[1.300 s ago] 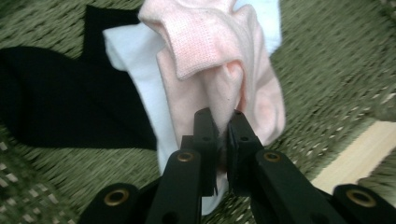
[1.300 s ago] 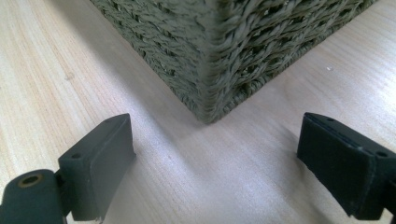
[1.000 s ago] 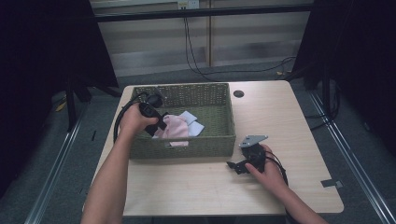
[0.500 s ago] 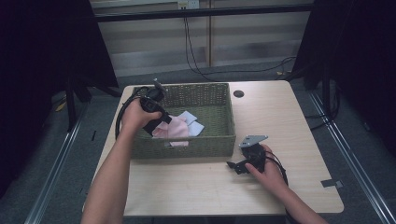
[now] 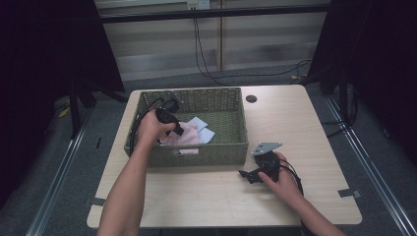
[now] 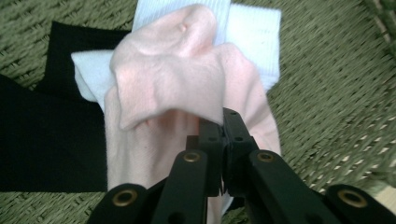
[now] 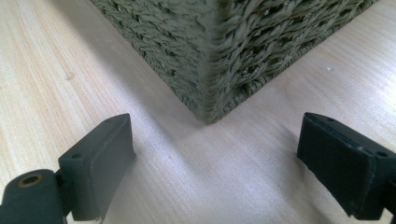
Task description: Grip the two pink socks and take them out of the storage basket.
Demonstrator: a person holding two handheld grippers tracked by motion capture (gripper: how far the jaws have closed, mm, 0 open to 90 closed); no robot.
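A green woven basket [image 5: 211, 150] stands on the wooden table [image 5: 295, 123]. Inside it my left gripper [image 5: 178, 130] is shut on a pink sock [image 6: 163, 93], pinching a fold of it between the jaws [image 5: 189, 137]. White socks [image 6: 252, 28] lie under the pink one, and a black garment [image 6: 46, 135] lies beside them on the basket floor. My right gripper [image 5: 251, 175] rests on the table near the basket's front right corner [image 7: 210, 60], its jaws wide open with nothing between them [image 7: 212, 163].
A dark round hole [image 5: 252, 99] sits in the tabletop behind the basket. Cables [image 5: 206, 59] hang at the back. Bare tabletop [image 5: 196, 196] stretches in front of the basket and to its right.
My left gripper has shifted slightly within the basket while holding the pink sock. The right gripper has stayed in place on the table.
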